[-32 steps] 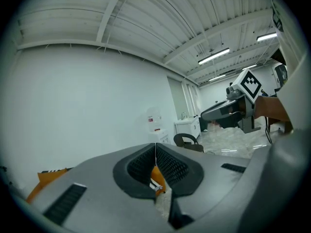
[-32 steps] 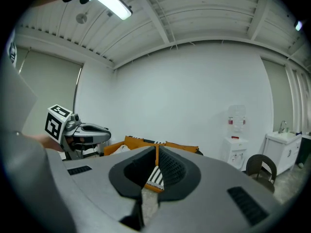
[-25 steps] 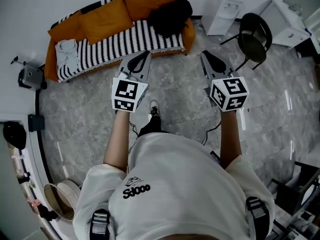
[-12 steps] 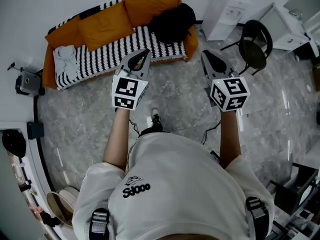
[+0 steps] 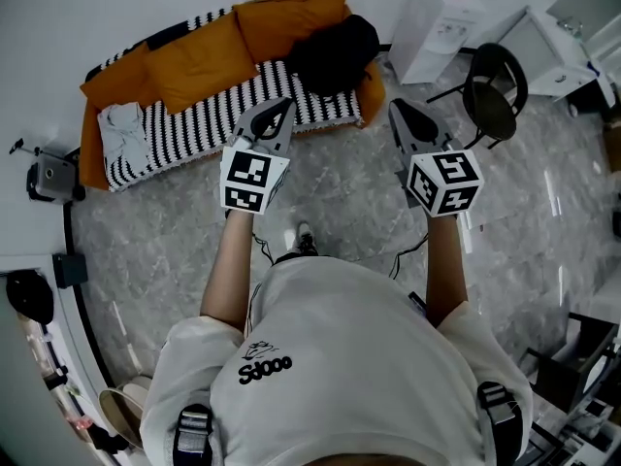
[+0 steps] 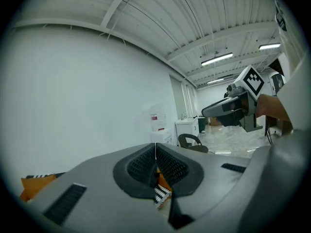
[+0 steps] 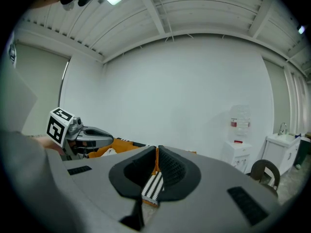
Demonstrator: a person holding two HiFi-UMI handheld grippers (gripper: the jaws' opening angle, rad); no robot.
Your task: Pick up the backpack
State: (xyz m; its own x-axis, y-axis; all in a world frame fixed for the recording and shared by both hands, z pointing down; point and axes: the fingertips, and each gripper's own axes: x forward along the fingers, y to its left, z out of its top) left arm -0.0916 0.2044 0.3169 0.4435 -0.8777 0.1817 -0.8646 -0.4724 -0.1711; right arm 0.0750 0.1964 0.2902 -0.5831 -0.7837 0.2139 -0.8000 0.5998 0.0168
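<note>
A black backpack [image 5: 333, 52] lies on the right end of an orange sofa [image 5: 209, 42] with a black-and-white striped cover, seen in the head view. My left gripper [image 5: 283, 106] is shut and empty, held out over the floor just short of the sofa's front edge. My right gripper [image 5: 399, 109] is also shut and empty, over the floor to the right of the sofa's end. In the left gripper view the jaws [image 6: 155, 149] meet with only a sliver of striped sofa showing below. The right gripper view shows its jaws [image 7: 156, 154] closed the same way, the backpack hidden behind them.
A grey marble floor [image 5: 194, 231] lies between me and the sofa. A white garment [image 5: 122, 129] sits on the sofa's left end. A black round chair [image 5: 493, 83] and a white water dispenser [image 5: 437, 22] stand at the right. A small black device [image 5: 50, 178] is at the left wall.
The sofa and backpack have drawn closer below both grippers as I walk toward them. Both grippers stay shut and side by side.
</note>
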